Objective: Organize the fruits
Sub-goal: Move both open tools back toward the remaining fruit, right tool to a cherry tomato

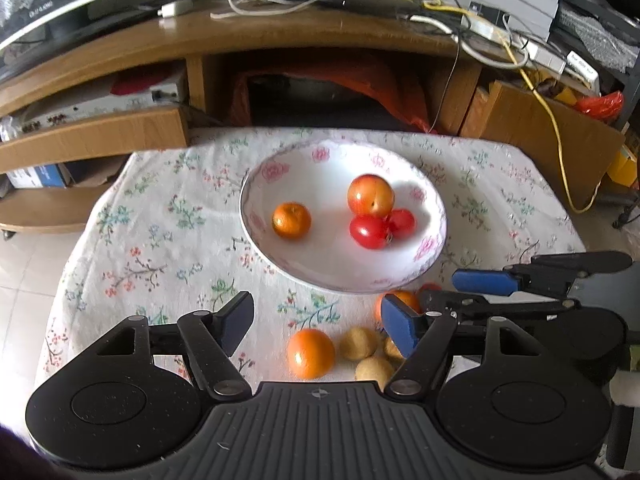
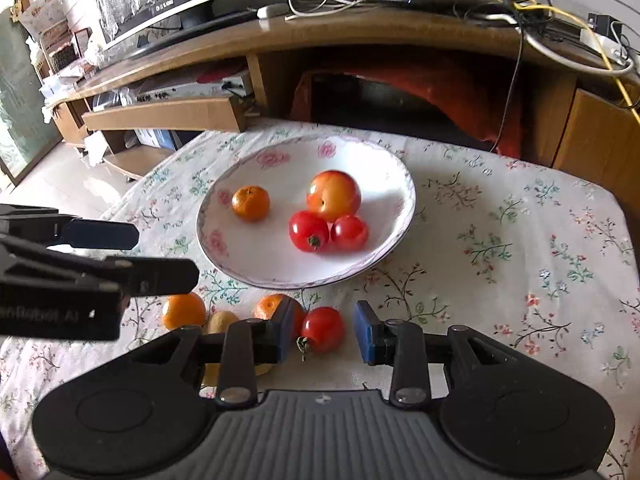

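A white floral bowl (image 1: pixel 280 264) (image 2: pixel 256 268) on the flowered tablecloth holds a mandarin (image 1: pixel 291 220) (image 2: pixel 251 203), a peach-coloured fruit (image 1: pixel 370 195) (image 2: pixel 333 195) and two tomatoes (image 1: pixel 369 232) (image 2: pixel 309 231). In front of the bowl lie an orange (image 1: pixel 310 353) (image 2: pixel 183 310), several small yellow fruits (image 1: pixel 359 343), another mandarin (image 2: pixel 267 306) and a red tomato (image 2: pixel 323 329). My left gripper (image 1: pixel 318 326) is open above the orange. My right gripper (image 2: pixel 322 332) is open, its pads either side of the red tomato, apart from it.
A wooden TV stand (image 1: pixel 280 36) with cables, a screen and open shelves stands behind the table. Cardboard boxes (image 1: pixel 532 128) sit at the right. The tablecloth (image 2: pixel 520 248) extends right of the bowl. Each gripper shows in the other's view (image 1: pixel 520 280) (image 2: pixel 80 256).
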A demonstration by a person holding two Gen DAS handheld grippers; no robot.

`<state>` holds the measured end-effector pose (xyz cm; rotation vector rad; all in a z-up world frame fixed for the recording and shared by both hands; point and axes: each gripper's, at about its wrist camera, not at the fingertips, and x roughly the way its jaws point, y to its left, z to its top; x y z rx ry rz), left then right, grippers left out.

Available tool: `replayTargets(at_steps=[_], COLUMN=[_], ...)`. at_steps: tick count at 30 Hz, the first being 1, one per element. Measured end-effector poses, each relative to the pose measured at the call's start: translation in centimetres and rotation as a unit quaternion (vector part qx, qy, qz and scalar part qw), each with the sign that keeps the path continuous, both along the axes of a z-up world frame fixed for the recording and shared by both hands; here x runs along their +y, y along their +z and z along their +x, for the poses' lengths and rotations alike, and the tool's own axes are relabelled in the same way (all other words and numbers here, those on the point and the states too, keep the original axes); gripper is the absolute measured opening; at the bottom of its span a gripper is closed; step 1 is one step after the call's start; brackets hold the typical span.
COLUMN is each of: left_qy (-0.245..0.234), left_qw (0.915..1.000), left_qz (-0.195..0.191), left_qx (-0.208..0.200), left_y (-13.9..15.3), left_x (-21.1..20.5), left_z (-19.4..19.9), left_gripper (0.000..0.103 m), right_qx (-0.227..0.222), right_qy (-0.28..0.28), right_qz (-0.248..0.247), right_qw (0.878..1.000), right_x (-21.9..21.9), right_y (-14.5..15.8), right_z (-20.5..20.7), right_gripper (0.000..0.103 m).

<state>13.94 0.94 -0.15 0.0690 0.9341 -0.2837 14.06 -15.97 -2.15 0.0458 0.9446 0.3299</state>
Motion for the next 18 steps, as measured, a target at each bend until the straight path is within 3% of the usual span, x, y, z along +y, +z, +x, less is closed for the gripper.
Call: replayTargets(at_steps=[9,18], left_qy=[-0.001,0.001], left_qw=[0.9996,0.9987], left_qz=[-0.013,-0.008], left_qx=[0.026,0.050], left_y=[-0.9,-2.3], left_x=[0.7,0.8], left_z=[0.2,0.5], left_gripper=[0.077,0.077], right_qx=[0.018,0.026], right_qy=[0.002,-0.012], right_qz=[0.034,0.029], right_qw=[0.999,0.999], right_x=[-0.2,-0.7], right_y=[-0.2,-0.5], right_z=[1.0,1.1], right_gripper=[0.032,0.032])
